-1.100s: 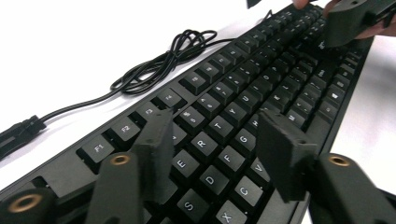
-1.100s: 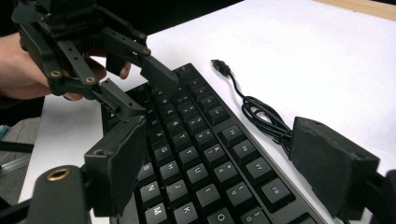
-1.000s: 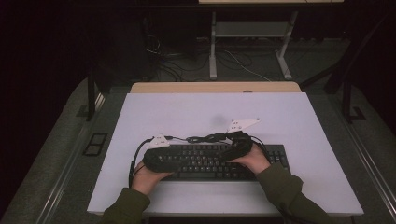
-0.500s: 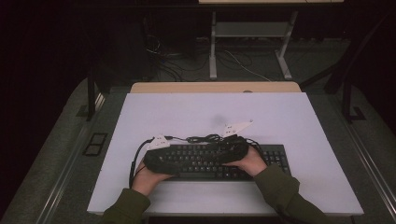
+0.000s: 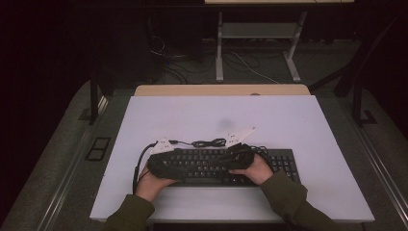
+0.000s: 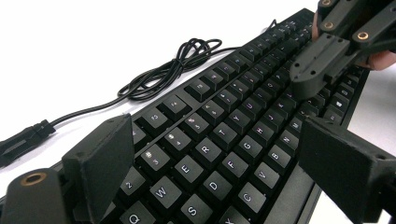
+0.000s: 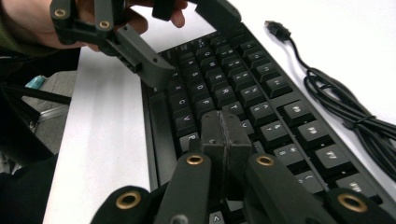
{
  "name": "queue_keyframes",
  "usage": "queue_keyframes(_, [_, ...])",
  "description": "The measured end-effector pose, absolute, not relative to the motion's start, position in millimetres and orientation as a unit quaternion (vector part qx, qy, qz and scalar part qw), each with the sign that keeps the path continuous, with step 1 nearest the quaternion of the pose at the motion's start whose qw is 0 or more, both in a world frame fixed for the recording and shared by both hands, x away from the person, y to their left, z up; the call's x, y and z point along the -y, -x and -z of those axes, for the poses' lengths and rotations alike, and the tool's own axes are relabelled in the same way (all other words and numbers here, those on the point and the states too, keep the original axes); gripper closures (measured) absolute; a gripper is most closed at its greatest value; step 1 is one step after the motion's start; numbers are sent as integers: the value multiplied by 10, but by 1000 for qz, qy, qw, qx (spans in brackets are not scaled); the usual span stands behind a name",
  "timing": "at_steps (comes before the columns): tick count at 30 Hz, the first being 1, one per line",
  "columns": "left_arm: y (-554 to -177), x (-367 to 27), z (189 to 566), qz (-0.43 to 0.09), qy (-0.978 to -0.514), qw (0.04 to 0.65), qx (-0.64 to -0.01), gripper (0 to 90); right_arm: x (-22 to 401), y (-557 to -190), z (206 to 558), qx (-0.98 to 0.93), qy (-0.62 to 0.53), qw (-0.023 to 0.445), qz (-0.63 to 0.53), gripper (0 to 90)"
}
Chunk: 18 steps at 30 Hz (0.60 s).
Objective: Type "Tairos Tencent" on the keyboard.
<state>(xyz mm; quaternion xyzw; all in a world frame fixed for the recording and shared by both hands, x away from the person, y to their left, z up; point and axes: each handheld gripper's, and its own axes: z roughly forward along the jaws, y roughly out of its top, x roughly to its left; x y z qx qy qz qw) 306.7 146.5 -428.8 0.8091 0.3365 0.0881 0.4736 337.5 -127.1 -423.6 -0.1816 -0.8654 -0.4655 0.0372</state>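
The right tongs [image 7: 223,135] are pressed together, nothing held between their jaws, having just been closing; their joined tip is seen over the middle keys of the black keyboard [image 7: 243,93], though contact with a key cannot be told. The left tongs [image 6: 215,154] are spread wide, having just been opening, with nothing pinched; their two jaws are seen on either side of the letter keys at the keyboard's left end.

In the high view, the left tongs [image 5: 166,161] and the right tongs [image 5: 238,155] are held low over the keyboard [image 5: 281,163], near each other, each gripped by a hand in an olive sleeve. The keyboard is laid flat on the white tabletop [image 5: 288,120], along the person's side of it. Just beyond the tongs, on the far side of the keyboard, a bundled black cable [image 6: 173,70] is laid on the tabletop, its plug [image 7: 276,28] resting apart from the keys.
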Motion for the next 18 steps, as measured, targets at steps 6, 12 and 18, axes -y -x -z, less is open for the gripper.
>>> queue_keyframes(6, [-3065,-1461,4292,-90,-811,470,-338,103,1228,-3353,4273,872,177,42,455,892])
queue_keyframes(12, [-3066,-1462,4293,-89,-809,470,-340,103,1188,-3332,4305,878,173,45,443,892])
queue_keyframes(18, [-3069,-1469,4295,-89,-810,469,-342,103,1132,-3305,4345,886,167,45,429,893])
